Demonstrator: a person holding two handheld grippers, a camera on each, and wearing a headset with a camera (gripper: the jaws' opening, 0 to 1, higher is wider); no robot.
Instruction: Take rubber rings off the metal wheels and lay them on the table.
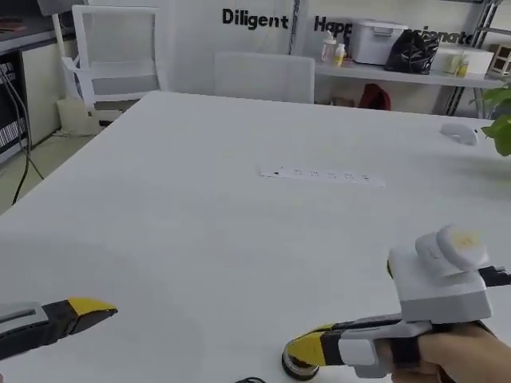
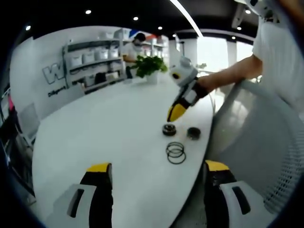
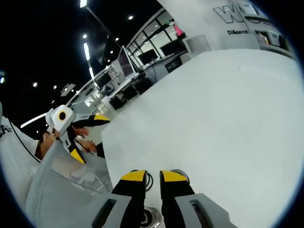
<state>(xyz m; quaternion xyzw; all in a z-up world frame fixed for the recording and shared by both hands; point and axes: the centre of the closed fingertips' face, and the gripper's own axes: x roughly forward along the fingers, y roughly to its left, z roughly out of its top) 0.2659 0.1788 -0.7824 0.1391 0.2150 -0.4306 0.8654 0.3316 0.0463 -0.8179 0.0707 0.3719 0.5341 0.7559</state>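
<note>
Left hand-held gripper (image 2: 157,167) spread; right hand-held gripper (image 3: 154,175) almost pressed together over a metal wheel (image 2: 169,129), perhaps gripping it.

Head view looks down across table (image 1: 200,199), gripper views low, facing each other

A white power strip (image 1: 322,175) lay flat, with a pale chair (image 1: 265,76) beyond it. On the back shelf (image 1: 447,79), a lidded white box (image 1: 378,41) sat just beside a black bag (image 1: 413,52). A green plant (image 1: 501,120) stood at the right edge.
</note>
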